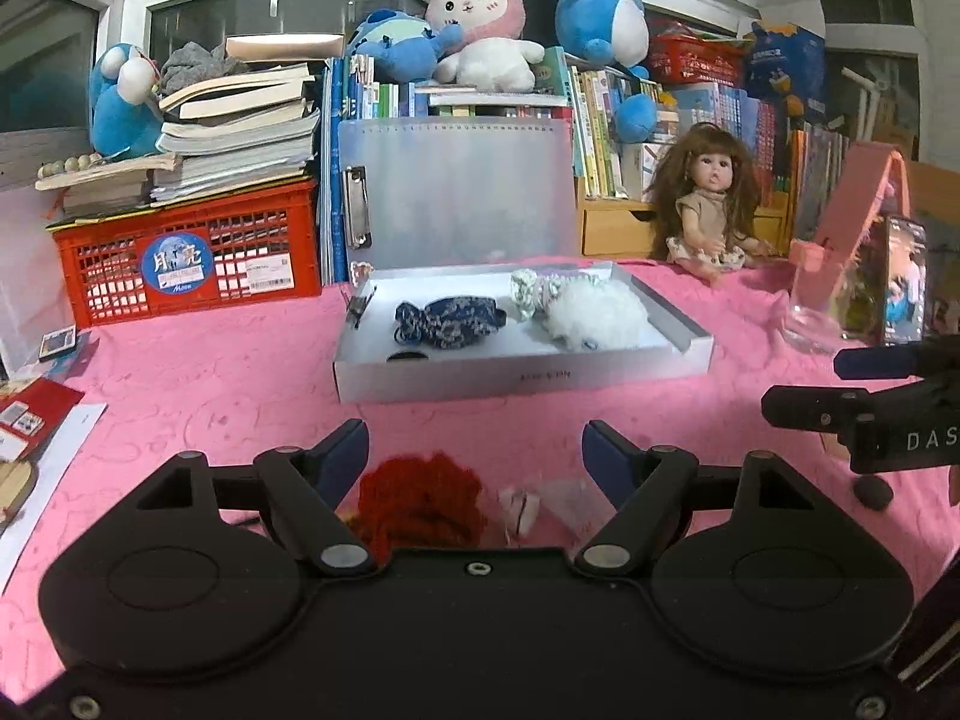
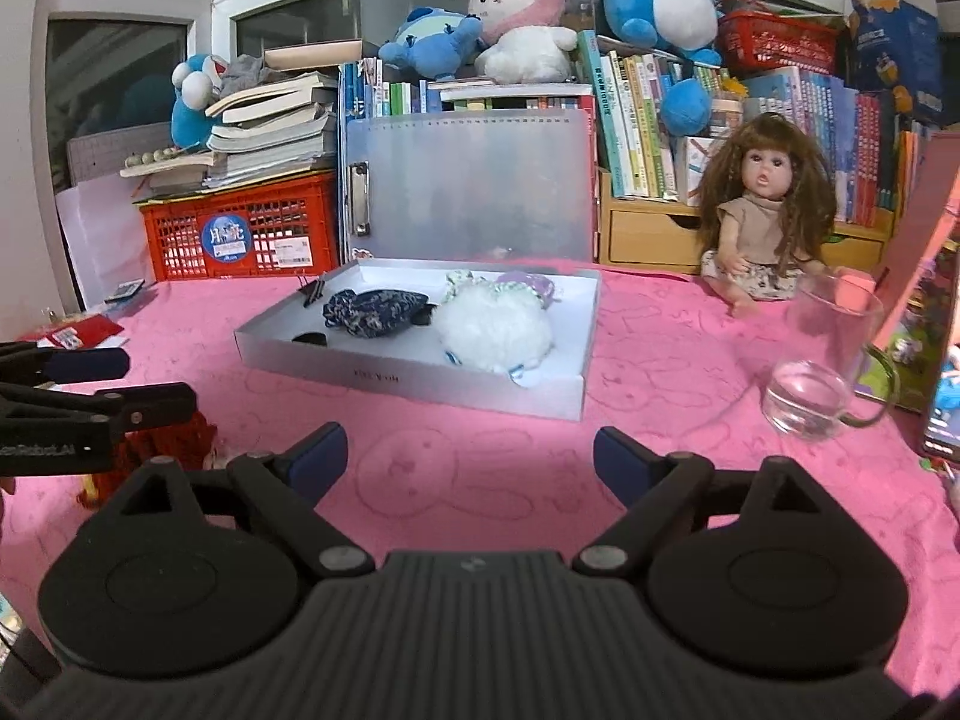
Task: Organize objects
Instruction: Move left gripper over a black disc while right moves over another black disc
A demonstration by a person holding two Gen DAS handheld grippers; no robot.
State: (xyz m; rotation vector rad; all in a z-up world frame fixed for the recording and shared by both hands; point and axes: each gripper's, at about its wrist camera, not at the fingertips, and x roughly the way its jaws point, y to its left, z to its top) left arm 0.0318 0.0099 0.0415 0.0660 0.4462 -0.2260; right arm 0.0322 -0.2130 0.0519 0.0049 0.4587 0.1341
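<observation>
White letters "DAS" stand on the right tool (image 1: 804, 384); the red crate (image 1: 192, 264) bears a round blue sticker (image 1: 177, 267) reading "月亮"; the white box's front print is illegible.

pouches in box (image 1: 522, 375), doll (image 1: 711, 204) behind, glass (image 2: 822, 360) right

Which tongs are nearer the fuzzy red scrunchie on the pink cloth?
Left. The left tongs are open directly over the fuzzy red scrunchie; the right tongs are open off to its right, above bare pink cloth.

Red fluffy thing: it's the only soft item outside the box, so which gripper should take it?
Left. The red fluffy thing lies between the open left gripper; the open right gripper faces bare cloth.
</observation>
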